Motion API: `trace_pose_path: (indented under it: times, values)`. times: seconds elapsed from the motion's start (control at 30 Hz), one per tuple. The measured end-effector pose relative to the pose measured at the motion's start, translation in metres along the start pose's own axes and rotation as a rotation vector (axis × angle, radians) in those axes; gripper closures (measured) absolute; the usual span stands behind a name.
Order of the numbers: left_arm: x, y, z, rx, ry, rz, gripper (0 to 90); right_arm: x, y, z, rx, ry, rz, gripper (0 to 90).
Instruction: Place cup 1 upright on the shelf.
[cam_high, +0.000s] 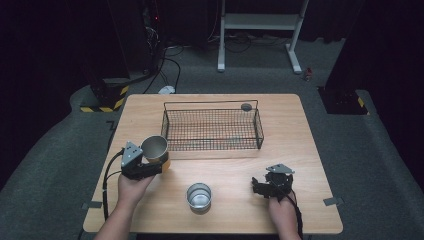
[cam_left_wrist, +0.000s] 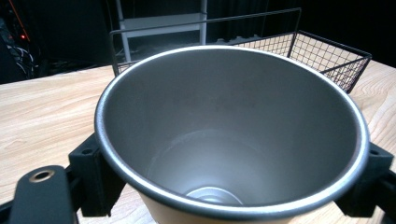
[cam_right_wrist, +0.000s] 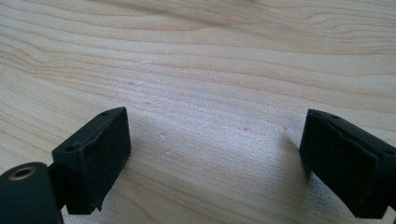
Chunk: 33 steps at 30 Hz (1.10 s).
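Note:
A steel cup (cam_high: 155, 148) with a tan outer wall hangs just above the table near the basket's front left corner, and my left gripper (cam_high: 157, 165) is shut on it. In the left gripper view the cup (cam_left_wrist: 224, 140) stands upright and empty between the two jaws of the left gripper (cam_left_wrist: 231, 186). A second steel cup (cam_high: 199, 195) stands upright at the table's front middle. My right gripper (cam_high: 258, 186) rests low at the front right, open. In its own view the right gripper (cam_right_wrist: 219, 158) has bare wood between its jaws.
A black wire basket (cam_high: 212, 146) sits on the far half of the wooden table (cam_high: 230, 167); its rim (cam_left_wrist: 327, 51) lies just beyond the held cup. A small grey disc (cam_high: 246, 106) lies at the basket's far right corner. Cables trail from both grippers.

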<state>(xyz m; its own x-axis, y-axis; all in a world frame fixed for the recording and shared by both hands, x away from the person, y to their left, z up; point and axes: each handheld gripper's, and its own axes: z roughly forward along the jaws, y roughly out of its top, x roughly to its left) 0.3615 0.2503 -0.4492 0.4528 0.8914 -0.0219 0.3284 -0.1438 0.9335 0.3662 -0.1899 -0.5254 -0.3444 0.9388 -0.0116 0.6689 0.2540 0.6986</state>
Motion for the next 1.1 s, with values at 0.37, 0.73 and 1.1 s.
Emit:
trace_pose_path:
  times: [0.37,0.73,1.1]
  values:
    - [-0.011,0.024,0.014,-0.025,-0.020,0.000,14.6,-0.001,0.000,0.000,0.004,0.020,-0.016,8.7]
    - [-0.021,0.047,0.030,-0.037,-0.040,-0.022,14.6,-0.004,0.001,0.001,0.004,0.041,-0.040,8.5]
    - [-0.027,0.067,0.041,-0.046,-0.048,-0.041,14.6,-0.004,0.001,0.001,0.003,0.042,-0.043,8.6]
